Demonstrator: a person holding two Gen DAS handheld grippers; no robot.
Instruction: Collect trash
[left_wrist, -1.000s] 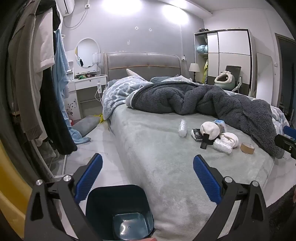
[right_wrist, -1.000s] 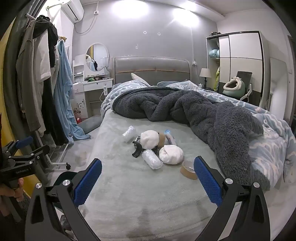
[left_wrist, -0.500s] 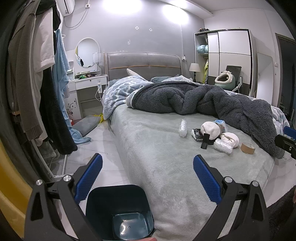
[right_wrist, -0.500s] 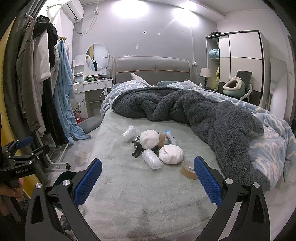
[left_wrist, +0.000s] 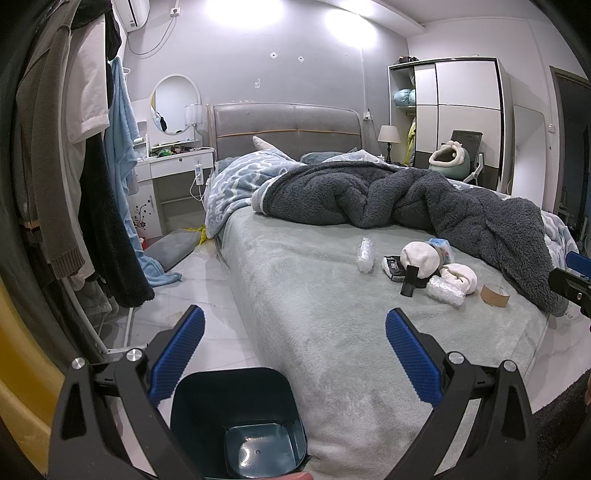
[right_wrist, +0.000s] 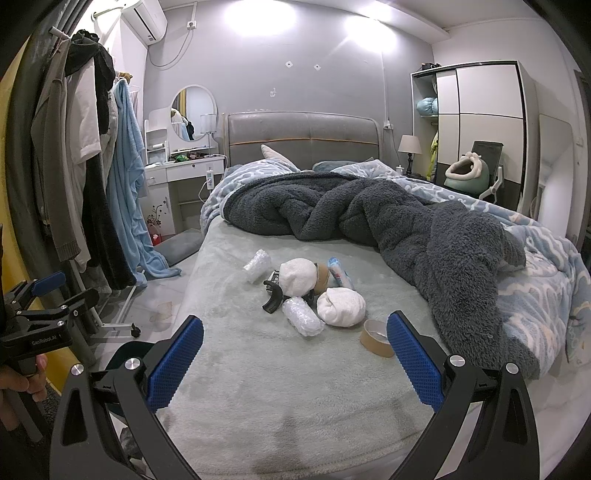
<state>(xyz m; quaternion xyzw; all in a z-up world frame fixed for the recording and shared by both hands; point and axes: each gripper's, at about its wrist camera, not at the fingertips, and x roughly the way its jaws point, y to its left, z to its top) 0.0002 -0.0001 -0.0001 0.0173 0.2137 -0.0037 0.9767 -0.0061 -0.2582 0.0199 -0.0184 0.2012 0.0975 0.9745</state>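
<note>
A cluster of trash lies on the grey-green bed (right_wrist: 258, 369): two crumpled bubble-wrap pieces (right_wrist: 301, 316) (right_wrist: 257, 265), two white wads (right_wrist: 341, 306) (right_wrist: 297, 277), a brown tape roll (right_wrist: 376, 338), a black curved piece (right_wrist: 272, 297) and a blue-white packet (right_wrist: 340, 273). The left wrist view shows the same pile (left_wrist: 424, 269) at mid right. A dark teal bin (left_wrist: 236, 424) stands on the floor at the bed's foot corner, under my left gripper (left_wrist: 293, 354), which is open and holds nothing. My right gripper (right_wrist: 295, 363) is open above the bed's near edge, short of the pile.
A dark fluffy blanket (right_wrist: 406, 221) and patterned duvet (right_wrist: 535, 266) cover the bed's far and right side. A clothes rack (left_wrist: 74, 184) with hanging garments stands left. A white dresser with round mirror (left_wrist: 173, 166) and a wardrobe (left_wrist: 454, 110) line the back wall.
Both views stay almost the same; the cameras have crept slightly, and both grippers stay open.
</note>
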